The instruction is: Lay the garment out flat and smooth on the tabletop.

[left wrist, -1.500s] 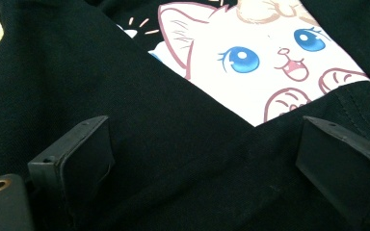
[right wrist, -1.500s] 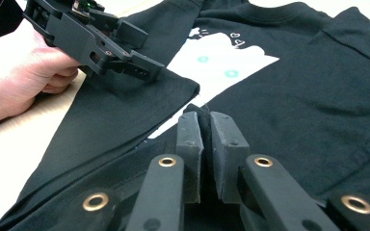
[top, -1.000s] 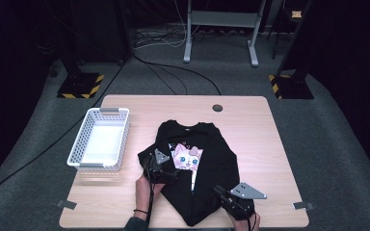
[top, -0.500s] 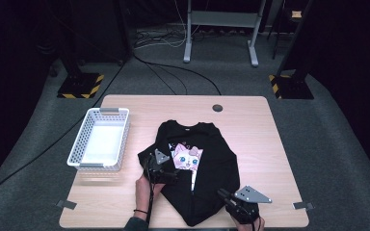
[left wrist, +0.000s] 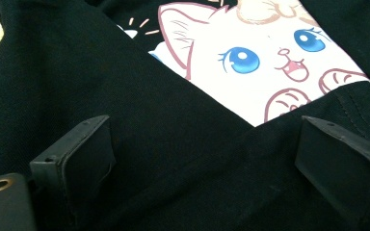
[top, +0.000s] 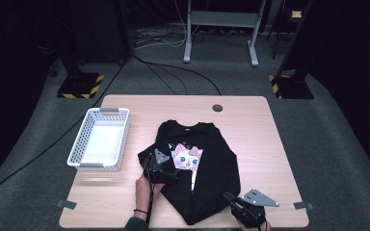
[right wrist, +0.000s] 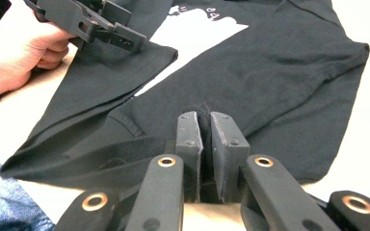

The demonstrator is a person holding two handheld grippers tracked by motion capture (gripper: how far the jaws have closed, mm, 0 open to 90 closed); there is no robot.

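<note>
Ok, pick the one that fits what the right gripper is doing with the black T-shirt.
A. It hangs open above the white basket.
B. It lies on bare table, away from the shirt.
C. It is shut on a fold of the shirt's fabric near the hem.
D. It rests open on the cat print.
C: in the right gripper view the right gripper has its jaws pressed together with a pinch of the black T-shirt between them, near the hem.

A light wooden table [top: 250, 120] stands on a grey carpet floor [top: 347, 144]. Behind it is a metal frame [top: 220, 29], with black cables [top: 173, 72] on the floor. The room is dark.
</note>
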